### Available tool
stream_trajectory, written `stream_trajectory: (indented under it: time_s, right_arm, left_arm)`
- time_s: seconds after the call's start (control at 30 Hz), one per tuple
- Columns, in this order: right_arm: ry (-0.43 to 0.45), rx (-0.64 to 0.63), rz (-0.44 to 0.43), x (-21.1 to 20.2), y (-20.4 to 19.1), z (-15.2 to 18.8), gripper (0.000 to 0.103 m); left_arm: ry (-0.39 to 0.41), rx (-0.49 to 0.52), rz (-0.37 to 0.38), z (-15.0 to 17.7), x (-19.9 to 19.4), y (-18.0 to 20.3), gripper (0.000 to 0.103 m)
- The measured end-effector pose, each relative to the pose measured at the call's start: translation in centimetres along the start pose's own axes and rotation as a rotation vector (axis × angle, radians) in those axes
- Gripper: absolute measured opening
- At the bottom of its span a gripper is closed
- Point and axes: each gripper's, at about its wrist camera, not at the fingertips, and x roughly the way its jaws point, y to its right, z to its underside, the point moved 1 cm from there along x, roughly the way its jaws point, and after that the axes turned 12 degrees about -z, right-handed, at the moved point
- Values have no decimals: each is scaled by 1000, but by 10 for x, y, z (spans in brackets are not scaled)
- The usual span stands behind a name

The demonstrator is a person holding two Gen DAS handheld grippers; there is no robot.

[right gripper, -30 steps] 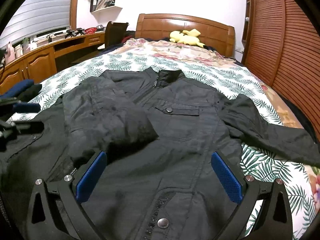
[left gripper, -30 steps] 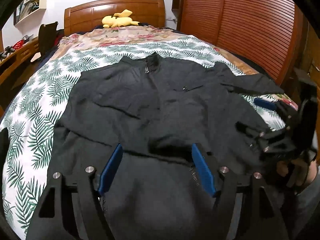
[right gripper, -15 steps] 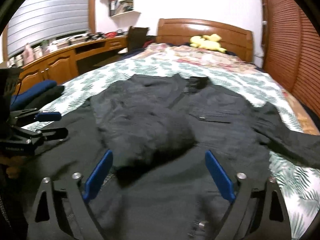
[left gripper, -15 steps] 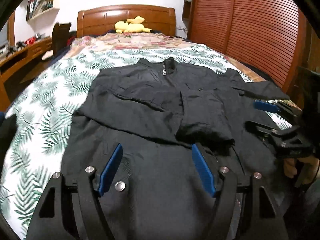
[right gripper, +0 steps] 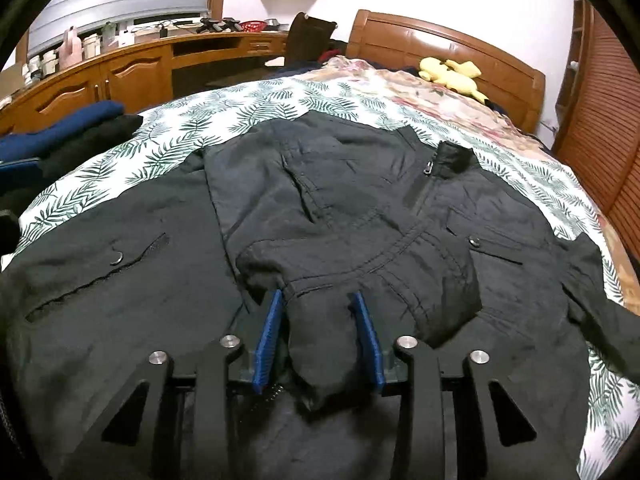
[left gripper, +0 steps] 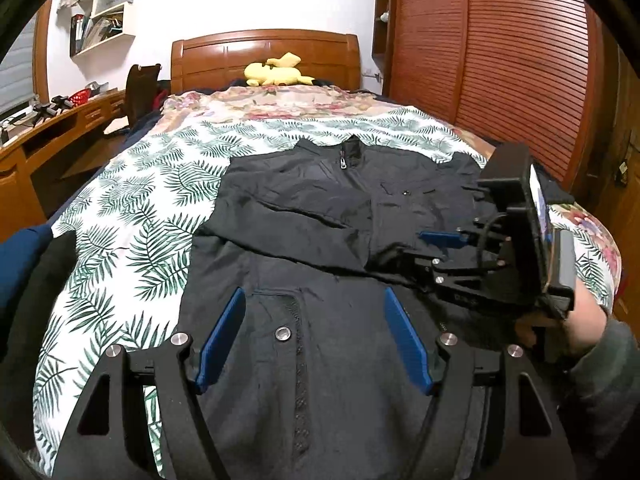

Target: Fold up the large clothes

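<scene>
A black zip jacket (left gripper: 320,208) lies face up on the leaf-print bed cover, its left sleeve folded across the chest. My right gripper (right gripper: 317,296) is closing on that sleeve's cuff (right gripper: 320,340); the cuff fills the gap and both blue pads touch it. From the left wrist view the right gripper (left gripper: 416,246) reaches in from the right, held by a person's hand (left gripper: 580,324). My left gripper (left gripper: 314,296) hangs open over the jacket's lower front near a snap button (left gripper: 283,333), gripping nothing. The other sleeve (right gripper: 592,300) trails off to the right.
A yellow plush toy (left gripper: 276,74) lies by the wooden headboard (left gripper: 264,56). A slatted wooden wardrobe (left gripper: 500,60) runs along the bed's right side. A desk with cabinets (right gripper: 120,68) and a chair (right gripper: 312,36) stand to the left. Folded dark blue and black clothes (right gripper: 60,132) sit at the bed's left edge.
The right gripper's jaws have narrowed from wide apart to closed around the folded sleeve's cuff. The left gripper has drawn back toward the jacket's hem, still open.
</scene>
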Motion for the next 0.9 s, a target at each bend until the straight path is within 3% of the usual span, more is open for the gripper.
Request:
stream_trajectory:
  time_s: [0.1,0.43,0.9]
  right_arm:
    - [52,20,19,-14,4,1,17]
    - [166,175,72,-54,22,38,12]
    - [112,258,98,-85,6,71,12]
  left_arm:
    - [8,-14,24,2,-11,-2,72]
    - [14,-11,56,8,-25,5,72]
    - [16,6,78,11,-26,21,72]
